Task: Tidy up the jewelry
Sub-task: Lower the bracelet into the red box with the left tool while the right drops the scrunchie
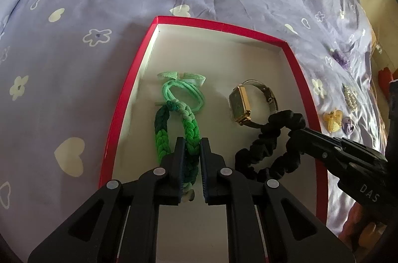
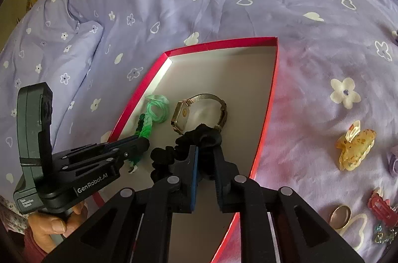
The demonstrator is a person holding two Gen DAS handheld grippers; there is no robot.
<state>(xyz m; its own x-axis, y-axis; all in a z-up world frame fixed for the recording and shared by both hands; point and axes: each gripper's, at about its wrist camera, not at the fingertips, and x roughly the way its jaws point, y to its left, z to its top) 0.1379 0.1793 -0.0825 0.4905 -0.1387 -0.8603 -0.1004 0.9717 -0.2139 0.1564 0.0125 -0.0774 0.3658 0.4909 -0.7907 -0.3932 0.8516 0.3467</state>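
Item, red-rimmed box point(image 1: 129, 99) on the bed point(image 1: 74, 14): held a watch point(image 1: 242, 101), a green braided band point(image 1: 189, 128) pinched in my left fingers point(image 1: 192, 153), and a black scrunchie point(image 2: 206, 136) gripped by my right fingers point(image 2: 205, 163). Outstanding, on the bedspread beside it: amber claw clip point(image 2: 355, 148), gold ring point(image 2: 340, 215), red clip point(image 2: 378, 207). I judged it half done.
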